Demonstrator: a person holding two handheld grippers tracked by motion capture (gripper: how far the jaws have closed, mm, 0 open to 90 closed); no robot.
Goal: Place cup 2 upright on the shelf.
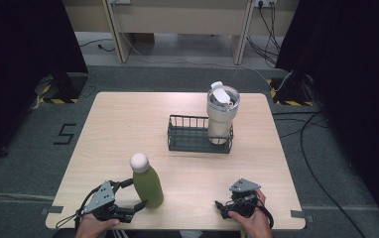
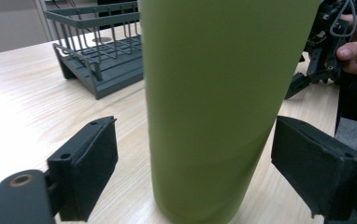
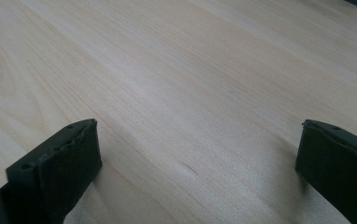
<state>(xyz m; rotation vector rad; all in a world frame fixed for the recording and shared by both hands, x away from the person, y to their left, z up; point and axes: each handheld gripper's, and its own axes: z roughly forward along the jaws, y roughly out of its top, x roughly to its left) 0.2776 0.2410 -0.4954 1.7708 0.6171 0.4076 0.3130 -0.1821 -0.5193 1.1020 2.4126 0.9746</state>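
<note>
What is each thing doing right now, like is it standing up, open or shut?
Green bottle: upright on the table, white cap on, between the left jaws, not gripped.
Left gripper: open, jaws clear of the bottle on both sides.
Right gripper: open, nothing between its jaws.
Tumbler: upright in the rack, lid on, flip tab raised.
Wire rack: flat on the table.

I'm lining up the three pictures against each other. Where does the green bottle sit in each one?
High view: green bottle stands upright at the table's near left, by the left gripper.
Left gripper view: the bottle fills the centre, between the open jaws, with gaps on both sides.
Right gripper view: not in it, just wooden tabletop.
Shared landmark: the dark wire rack, upper left in the left gripper view.
</note>
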